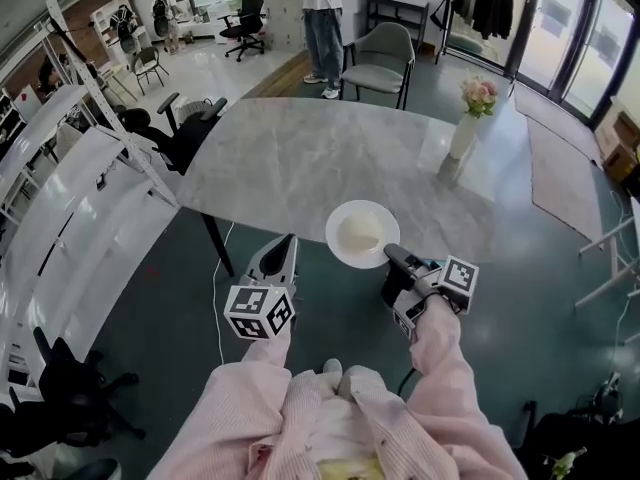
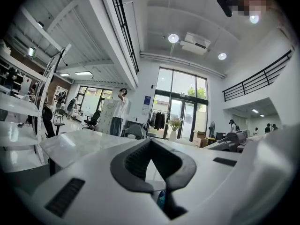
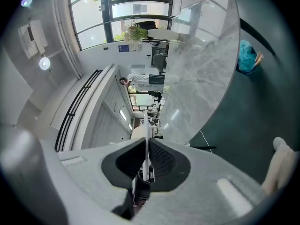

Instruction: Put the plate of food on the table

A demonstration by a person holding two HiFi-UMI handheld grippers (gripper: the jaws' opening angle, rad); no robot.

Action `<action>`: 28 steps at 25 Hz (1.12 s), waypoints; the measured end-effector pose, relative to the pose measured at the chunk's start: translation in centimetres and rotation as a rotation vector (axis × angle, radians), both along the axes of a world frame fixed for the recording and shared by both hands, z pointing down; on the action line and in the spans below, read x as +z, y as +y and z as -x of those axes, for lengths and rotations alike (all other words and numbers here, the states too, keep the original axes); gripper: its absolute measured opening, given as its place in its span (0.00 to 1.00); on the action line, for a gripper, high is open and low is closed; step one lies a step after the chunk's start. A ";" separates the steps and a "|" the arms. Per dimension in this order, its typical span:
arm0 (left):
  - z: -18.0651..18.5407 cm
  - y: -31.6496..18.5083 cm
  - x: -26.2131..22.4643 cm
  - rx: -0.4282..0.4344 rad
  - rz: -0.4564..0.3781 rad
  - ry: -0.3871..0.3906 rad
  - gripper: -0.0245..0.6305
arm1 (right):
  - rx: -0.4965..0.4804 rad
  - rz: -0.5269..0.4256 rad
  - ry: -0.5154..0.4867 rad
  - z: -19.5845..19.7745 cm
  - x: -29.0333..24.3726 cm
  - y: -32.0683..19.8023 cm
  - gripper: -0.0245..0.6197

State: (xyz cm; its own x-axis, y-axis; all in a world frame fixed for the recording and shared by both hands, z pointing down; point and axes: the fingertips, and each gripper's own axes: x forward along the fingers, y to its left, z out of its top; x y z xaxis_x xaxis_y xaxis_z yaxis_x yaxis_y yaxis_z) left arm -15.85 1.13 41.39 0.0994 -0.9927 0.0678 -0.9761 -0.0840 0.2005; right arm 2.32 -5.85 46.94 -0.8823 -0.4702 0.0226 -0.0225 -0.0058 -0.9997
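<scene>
A white plate (image 1: 361, 233) with a pale mound of food hangs over the near edge of the grey marble table (image 1: 290, 158). My right gripper (image 1: 394, 258) is shut on the plate's near right rim. In the right gripper view the plate (image 3: 148, 139) shows edge-on as a thin white line pinched between the dark pads (image 3: 161, 161), with my right gripper (image 3: 146, 168) rolled on its side. My left gripper (image 1: 286, 248) hovers just left of the plate, below the table edge, shut and holding nothing. In its own view the left gripper (image 2: 157, 172) points level across the table top (image 2: 79, 142).
A white vase of flowers (image 1: 470, 118) stands at the table's far right. A grey chair (image 1: 383, 58) and a standing person (image 1: 322, 18) are beyond the far side. A black office chair (image 1: 170, 133) and white shelving (image 1: 70, 198) are on the left.
</scene>
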 end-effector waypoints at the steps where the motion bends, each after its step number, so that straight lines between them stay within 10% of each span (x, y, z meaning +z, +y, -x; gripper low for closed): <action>1: 0.4 -1.0 -0.1 0.006 0.004 0.003 0.03 | 0.003 -0.008 -0.005 0.5 -0.3 -1.0 0.07; 28: 4.1 -25.3 6.2 0.057 0.155 0.131 0.03 | 0.035 -0.032 0.036 4.9 5.1 -25.1 0.07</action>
